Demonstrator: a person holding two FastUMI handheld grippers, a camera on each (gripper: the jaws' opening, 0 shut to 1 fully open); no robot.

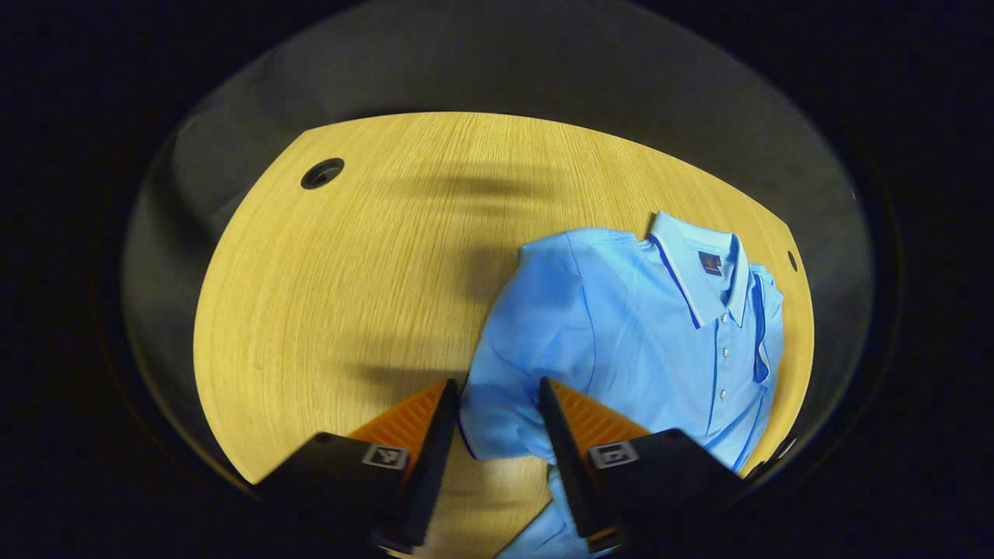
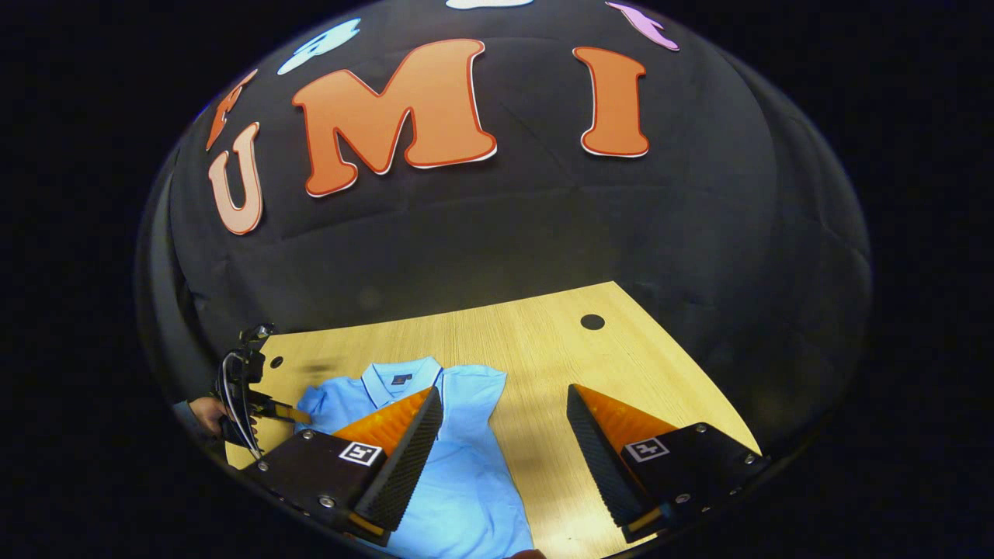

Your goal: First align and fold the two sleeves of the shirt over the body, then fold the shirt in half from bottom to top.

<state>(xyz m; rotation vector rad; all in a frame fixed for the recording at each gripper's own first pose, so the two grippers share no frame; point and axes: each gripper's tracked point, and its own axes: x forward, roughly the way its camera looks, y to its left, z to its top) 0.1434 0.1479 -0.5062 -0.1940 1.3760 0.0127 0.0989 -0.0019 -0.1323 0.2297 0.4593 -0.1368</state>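
At lower centre, the left gripper [image 1: 497, 423] jaws gape over the shirt [image 1: 644, 334] sleeve [image 1: 497, 419] to fold it; the right gripper [image 2: 505, 435] waits wide above the counter [image 2: 543, 341].

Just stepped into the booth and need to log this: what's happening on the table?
A person holding a gripper in each hand is folding a light blue polo shirt on a wooden table. The left gripper is open, its fingers down around the folded-in sleeve edge. The right gripper is open above the shirt's other side, holding nothing. The shirt's side edges look turned in; the bottom-to-top fold isn't done.
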